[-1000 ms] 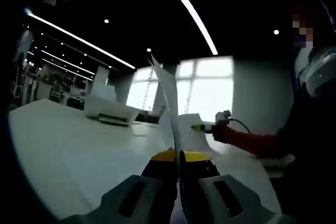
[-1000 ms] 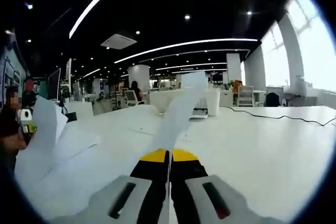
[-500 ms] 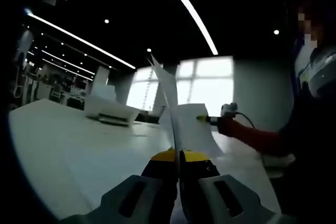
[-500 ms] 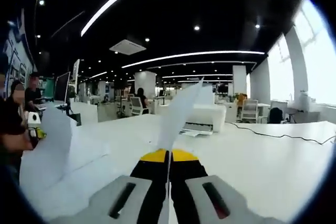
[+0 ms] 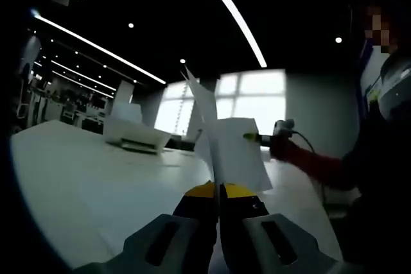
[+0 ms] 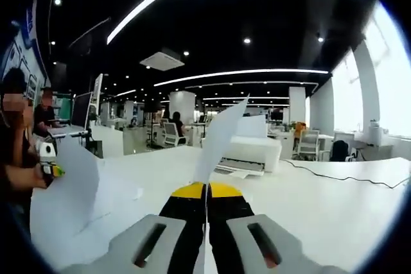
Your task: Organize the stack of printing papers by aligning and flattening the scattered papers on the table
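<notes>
- In my left gripper view, a sheet of paper [image 5: 207, 117] stands edge-on between my jaws, above the table [image 5: 96, 184].
- A printer [image 5: 135, 134] sits on the table, behind and to the left of that sheet.
- A second sheet [image 5: 236, 152] stands just right of it.
- In my right gripper view, the printer [image 6: 247, 153] sits behind a sheet [image 6: 218, 138] rising from my jaws.

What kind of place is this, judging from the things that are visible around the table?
Most likely an open-plan office. A white printer stands on the long white table, office chairs and desks stretch into the background, and linear ceiling lights run overhead. Both grippers hold sheets of paper.
</notes>
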The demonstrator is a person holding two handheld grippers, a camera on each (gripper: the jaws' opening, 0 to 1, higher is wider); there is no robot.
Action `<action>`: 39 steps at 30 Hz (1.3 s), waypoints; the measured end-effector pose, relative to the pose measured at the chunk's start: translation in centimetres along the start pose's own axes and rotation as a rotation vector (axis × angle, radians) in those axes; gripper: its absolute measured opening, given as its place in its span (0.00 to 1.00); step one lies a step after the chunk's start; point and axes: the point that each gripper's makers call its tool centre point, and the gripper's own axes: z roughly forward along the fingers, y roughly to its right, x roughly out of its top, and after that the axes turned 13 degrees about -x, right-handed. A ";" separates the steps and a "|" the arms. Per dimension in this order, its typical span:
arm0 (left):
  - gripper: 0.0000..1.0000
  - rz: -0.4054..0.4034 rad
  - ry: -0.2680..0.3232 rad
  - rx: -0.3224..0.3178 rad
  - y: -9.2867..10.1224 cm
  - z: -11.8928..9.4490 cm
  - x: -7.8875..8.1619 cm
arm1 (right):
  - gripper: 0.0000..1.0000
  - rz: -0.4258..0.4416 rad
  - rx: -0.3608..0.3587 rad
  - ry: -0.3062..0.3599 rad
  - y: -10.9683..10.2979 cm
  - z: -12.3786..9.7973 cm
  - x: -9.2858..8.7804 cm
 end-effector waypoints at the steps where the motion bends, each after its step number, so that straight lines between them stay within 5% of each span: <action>1: 0.06 0.000 0.000 0.000 0.0 0.0 0.0 | 0.00 -0.002 0.001 0.004 -0.1 -0.1 0.2; 20: 0.06 0.000 -0.004 0.002 0.8 0.6 -0.2 | 0.00 -0.037 0.068 0.114 -3.1 -2.9 7.0; 32: 0.06 0.000 -0.006 0.002 1.1 0.6 -0.2 | 0.00 -0.070 0.164 0.223 -8.0 -6.2 12.5; 39: 0.06 0.000 -0.007 0.003 1.0 0.6 -0.2 | 0.00 -0.106 0.199 0.252 -9.9 -7.0 13.7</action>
